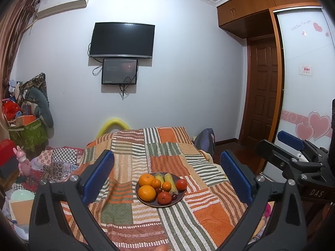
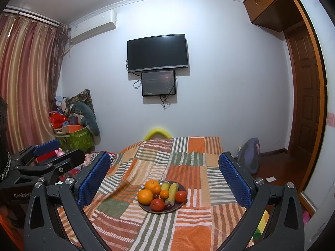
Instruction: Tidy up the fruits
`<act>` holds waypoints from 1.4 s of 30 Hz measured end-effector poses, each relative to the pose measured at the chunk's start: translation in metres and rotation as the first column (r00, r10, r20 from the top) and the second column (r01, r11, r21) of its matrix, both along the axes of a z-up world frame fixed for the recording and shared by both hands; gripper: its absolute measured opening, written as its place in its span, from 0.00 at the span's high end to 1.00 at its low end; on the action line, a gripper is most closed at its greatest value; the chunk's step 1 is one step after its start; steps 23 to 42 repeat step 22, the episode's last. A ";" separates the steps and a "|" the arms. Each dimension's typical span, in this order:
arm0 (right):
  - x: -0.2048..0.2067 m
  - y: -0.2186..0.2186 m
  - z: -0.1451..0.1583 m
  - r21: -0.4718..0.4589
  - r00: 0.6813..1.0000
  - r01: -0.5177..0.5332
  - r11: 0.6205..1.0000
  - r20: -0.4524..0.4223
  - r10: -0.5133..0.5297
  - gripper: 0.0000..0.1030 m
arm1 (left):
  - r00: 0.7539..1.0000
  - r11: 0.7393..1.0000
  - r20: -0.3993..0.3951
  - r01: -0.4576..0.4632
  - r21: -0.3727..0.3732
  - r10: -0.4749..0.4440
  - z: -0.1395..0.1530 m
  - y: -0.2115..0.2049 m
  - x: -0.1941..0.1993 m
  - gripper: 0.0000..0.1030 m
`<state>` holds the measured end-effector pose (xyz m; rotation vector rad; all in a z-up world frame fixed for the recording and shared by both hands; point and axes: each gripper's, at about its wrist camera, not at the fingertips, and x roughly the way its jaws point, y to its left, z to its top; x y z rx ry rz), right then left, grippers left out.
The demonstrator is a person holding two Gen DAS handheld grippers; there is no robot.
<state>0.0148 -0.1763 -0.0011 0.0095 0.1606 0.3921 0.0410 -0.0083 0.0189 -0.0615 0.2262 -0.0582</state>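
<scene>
A dark round plate (image 1: 181, 196) (image 2: 182, 187) sits on the striped patchwork bedspread (image 1: 178, 152) (image 2: 188, 159). It holds two large oranges (image 1: 147, 192) (image 2: 145, 196), small tangerines (image 1: 166, 186) (image 2: 164, 194), two corn cobs (image 1: 170, 181) (image 2: 172, 190), red tomatoes (image 1: 181, 184) (image 2: 180, 196) and dark grapes (image 1: 159, 190) (image 2: 168, 206). My left gripper (image 1: 167, 175) is open and empty, held above and before the plate. My right gripper (image 2: 164, 177) is open and empty too. The right gripper shows at the right of the left wrist view (image 1: 293, 146); the left gripper shows at the left of the right wrist view (image 2: 48, 148).
A TV (image 1: 122, 39) (image 2: 157, 52) and a smaller screen hang on the far wall. Boxes, bags and toys (image 1: 27, 125) (image 2: 73, 125) pile up at the left. A wardrobe (image 1: 303, 83) and door (image 1: 263, 92) stand at the right. A backpack (image 2: 250, 154) lies beside the bed.
</scene>
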 end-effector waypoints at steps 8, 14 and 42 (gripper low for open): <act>0.000 0.000 0.000 -0.001 1.000 0.001 1.000 0.002 -0.001 0.00 | 1.000 1.000 0.001 -0.005 -0.008 0.005 -0.001 -0.001 0.000 0.00; 0.000 0.000 0.000 0.000 1.000 0.000 1.000 0.001 0.000 0.00 | 1.000 1.000 0.005 -0.008 0.007 0.008 -0.002 -0.005 -0.002 0.00; 0.005 0.000 -0.002 -0.001 1.000 0.002 1.000 -0.014 -0.002 0.00 | 1.000 1.000 -0.020 -0.008 0.007 0.008 -0.007 -0.005 0.006 0.00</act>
